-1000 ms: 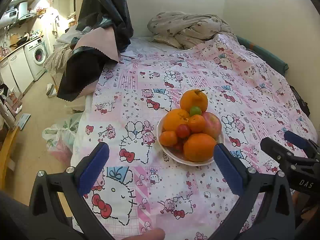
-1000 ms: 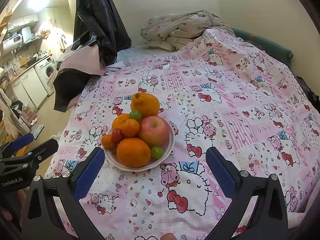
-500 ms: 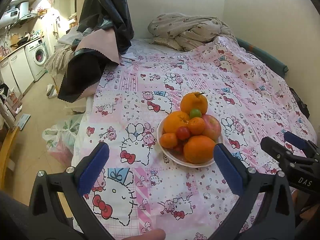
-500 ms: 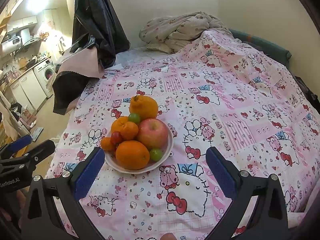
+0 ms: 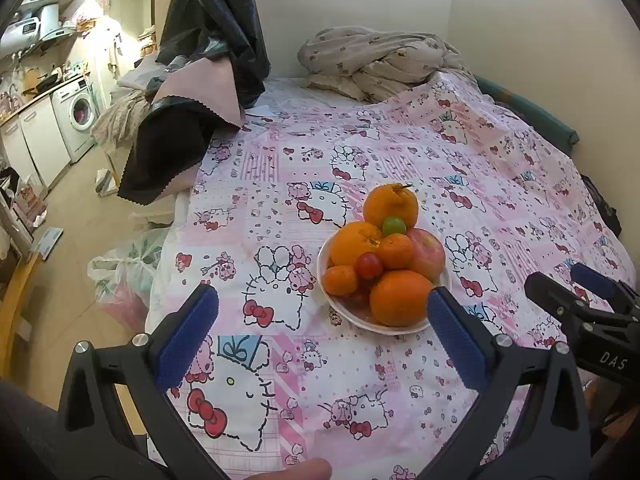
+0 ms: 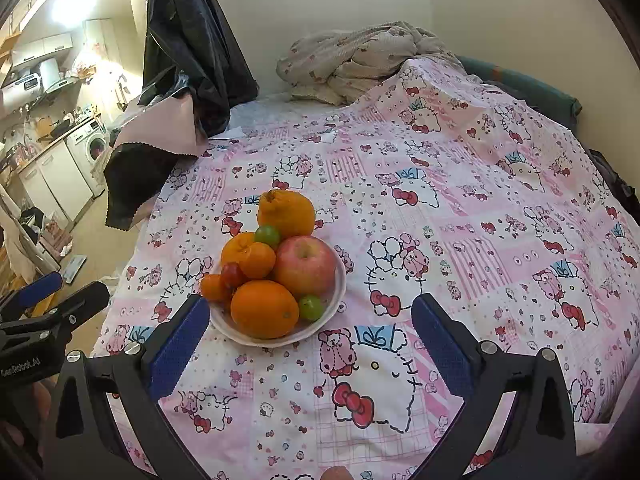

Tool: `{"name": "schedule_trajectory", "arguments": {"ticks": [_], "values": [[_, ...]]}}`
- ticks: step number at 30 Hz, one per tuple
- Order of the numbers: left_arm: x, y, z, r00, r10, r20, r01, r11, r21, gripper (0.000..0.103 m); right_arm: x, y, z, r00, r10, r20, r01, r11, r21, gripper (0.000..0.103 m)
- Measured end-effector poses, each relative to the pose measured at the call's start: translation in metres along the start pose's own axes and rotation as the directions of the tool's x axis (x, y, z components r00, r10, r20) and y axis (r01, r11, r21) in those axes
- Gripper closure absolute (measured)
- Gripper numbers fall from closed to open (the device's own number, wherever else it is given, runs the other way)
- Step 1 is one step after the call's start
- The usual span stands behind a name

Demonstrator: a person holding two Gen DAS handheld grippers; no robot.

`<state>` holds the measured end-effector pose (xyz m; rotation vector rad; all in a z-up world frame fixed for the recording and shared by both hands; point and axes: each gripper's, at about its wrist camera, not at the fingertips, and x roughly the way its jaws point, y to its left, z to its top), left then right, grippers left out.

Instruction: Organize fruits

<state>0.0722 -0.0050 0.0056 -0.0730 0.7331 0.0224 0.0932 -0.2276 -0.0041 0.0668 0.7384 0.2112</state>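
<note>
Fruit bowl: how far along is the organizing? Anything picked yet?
Done: nothing that shows. The white bowl holds the whole pile, apple and front orange included; the knobbly orange sits behind its far rim. In hand: nothing. Left hand-held gripper and right hand-held gripper are both open and empty, short of the bowl. Left: all the sorting.

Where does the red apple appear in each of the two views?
Left wrist view: the apple is right of centre, at the bowl's right side, half hidden behind oranges.
Right wrist view: the apple is left of centre, fully visible.
Shared landmark: the knobby orange behind the bowl.
</note>
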Motion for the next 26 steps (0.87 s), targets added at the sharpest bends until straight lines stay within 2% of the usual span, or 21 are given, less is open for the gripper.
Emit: {"name": "schedule_trajectory", "arguments": {"ticks": [26], "values": [[0.0016, -0.0015, -0.0021, 1.0, -0.007, -0.003, 0.007, 1.0, -0.002, 0.0, 0.0013, 0.0033, 0.0, 1.0, 0.009, -0.002, -0.009, 1.0, 0.009, 0.0]]}}
